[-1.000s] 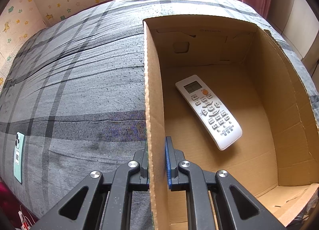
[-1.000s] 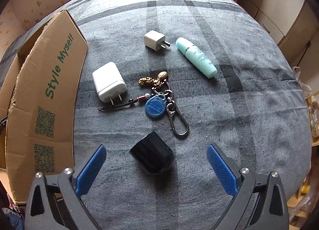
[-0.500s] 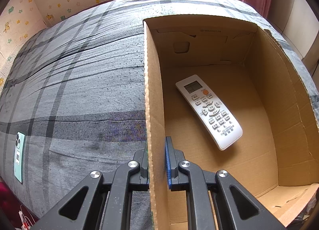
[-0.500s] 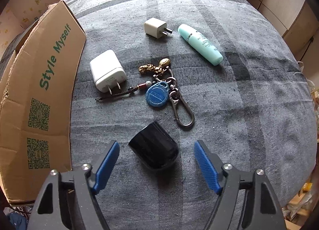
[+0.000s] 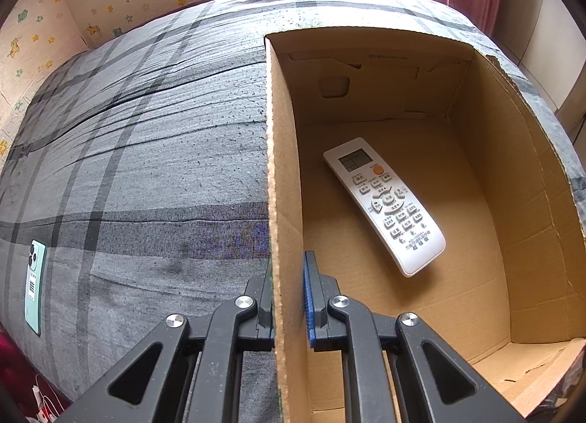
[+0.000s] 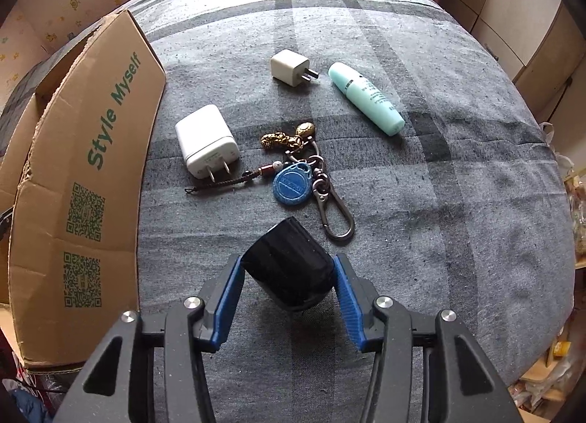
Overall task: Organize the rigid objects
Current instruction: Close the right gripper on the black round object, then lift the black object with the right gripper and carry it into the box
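Jaws of right gripper (image 6: 288, 285) just closing on black cup (image 6: 289, 269), base hidden; left gripper (image 5: 289, 298) clamping box wall (image 5: 284, 203).

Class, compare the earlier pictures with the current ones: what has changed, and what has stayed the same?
The right gripper has just been closing: its blue pads now sit against the black cap. The left gripper stays clamped on the cardboard box wall. The remote, chargers, keychain and tube haven't moved.

Open bed: wide bare blanket (image 5: 154, 166) lay left of the box.
Obstacle: cardboard box (image 6: 84, 166) wall stood along bed's left side.
Clutter: keychain (image 6: 304, 174) and chargers (image 6: 207, 141) crowded mid-bed.
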